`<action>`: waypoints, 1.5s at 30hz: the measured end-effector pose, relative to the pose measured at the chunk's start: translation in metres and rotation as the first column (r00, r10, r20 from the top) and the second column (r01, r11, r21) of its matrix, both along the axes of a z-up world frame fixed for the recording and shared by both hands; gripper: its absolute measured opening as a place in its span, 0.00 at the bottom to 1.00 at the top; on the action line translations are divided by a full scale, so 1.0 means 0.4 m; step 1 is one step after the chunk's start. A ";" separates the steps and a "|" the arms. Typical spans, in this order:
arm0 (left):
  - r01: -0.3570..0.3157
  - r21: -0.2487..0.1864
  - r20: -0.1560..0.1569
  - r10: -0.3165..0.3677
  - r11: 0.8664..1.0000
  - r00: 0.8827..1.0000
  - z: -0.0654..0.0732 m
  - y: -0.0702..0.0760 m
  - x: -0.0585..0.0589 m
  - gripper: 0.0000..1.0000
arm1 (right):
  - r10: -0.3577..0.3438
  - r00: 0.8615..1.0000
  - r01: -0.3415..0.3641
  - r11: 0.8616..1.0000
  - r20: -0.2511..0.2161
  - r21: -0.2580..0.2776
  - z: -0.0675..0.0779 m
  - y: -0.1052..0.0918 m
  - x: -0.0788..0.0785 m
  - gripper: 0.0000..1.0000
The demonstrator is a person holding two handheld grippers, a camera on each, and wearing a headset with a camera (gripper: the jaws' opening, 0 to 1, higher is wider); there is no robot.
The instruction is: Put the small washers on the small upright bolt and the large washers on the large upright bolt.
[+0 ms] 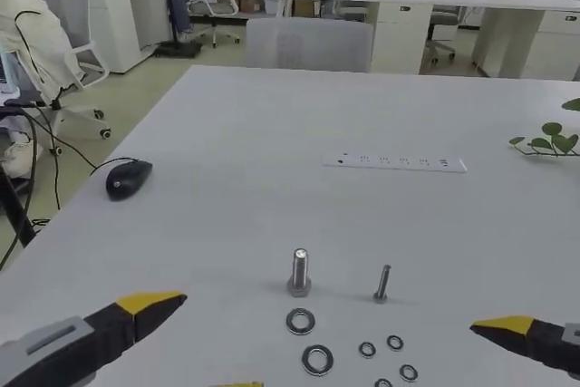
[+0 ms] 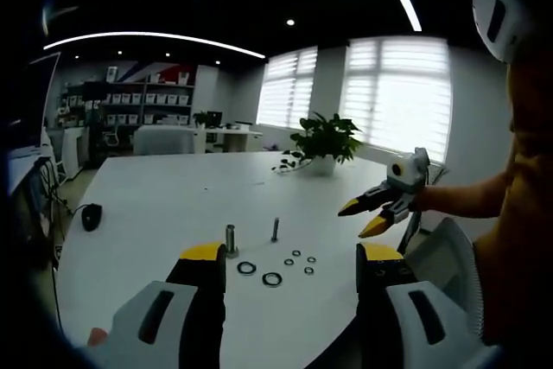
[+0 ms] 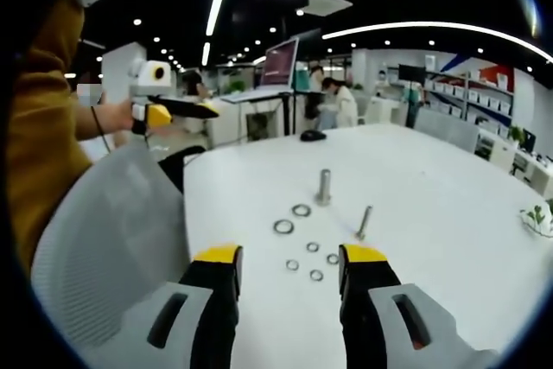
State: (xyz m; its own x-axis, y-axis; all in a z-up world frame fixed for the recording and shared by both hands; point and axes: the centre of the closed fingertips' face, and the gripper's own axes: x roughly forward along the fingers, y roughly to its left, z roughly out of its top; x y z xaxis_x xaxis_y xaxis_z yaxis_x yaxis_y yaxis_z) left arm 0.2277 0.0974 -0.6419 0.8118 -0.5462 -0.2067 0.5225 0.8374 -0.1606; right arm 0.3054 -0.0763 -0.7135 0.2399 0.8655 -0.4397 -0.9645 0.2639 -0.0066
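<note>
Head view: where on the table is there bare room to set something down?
Bare: between the mouse and the power strip, the table beyond the strip, and right of the small bolt up to the plant sprig. Crowded: the near edge, around the large bolt and the washers.

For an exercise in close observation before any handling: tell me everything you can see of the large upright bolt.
The large bolt is silvery metal, thick and fairly short. It stands upright on its wider head, with the shank pointing up, on the white table. No washer is on it. The nearest large washer lies flat just in front of it, apart from it. The small bolt stands to its right in the head view. Only the table touches it.
</note>
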 end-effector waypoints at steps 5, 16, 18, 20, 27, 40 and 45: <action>-0.006 0.003 -0.004 0.006 1.000 1.000 -0.006 0.005 0.002 0.60 | 0.030 1.000 -0.030 0.999 0.010 -0.033 -0.009 0.009 0.020 0.44; -0.019 -0.001 -0.011 0.019 1.000 1.000 -0.013 0.013 0.003 0.60 | 0.099 0.995 -0.096 0.988 0.026 -0.124 -0.037 0.032 0.045 0.43; -0.019 0.000 -0.012 0.019 1.000 1.000 -0.013 0.014 0.003 0.60 | 0.111 0.993 -0.106 0.984 0.028 -0.141 -0.046 0.035 0.050 0.43; -0.020 -0.001 -0.010 0.020 1.000 1.000 -0.012 0.015 0.004 0.60 | 0.121 0.992 -0.115 0.980 0.024 -0.160 -0.055 0.035 0.054 0.43; -0.027 -0.007 -0.008 0.027 1.000 1.000 -0.010 0.018 0.005 0.60 | 0.182 0.983 -0.174 0.957 0.016 -0.234 -0.083 0.039 0.059 0.43; -0.026 -0.004 -0.010 0.026 1.000 1.000 -0.010 0.014 0.005 0.60 | 0.262 0.965 -0.257 0.898 -0.034 -0.356 -0.151 0.047 0.077 0.31; -0.019 -0.003 -0.015 0.019 1.000 1.000 -0.011 0.008 0.002 0.60 | 0.309 0.948 -0.309 0.846 -0.072 -0.434 -0.194 0.048 0.079 0.31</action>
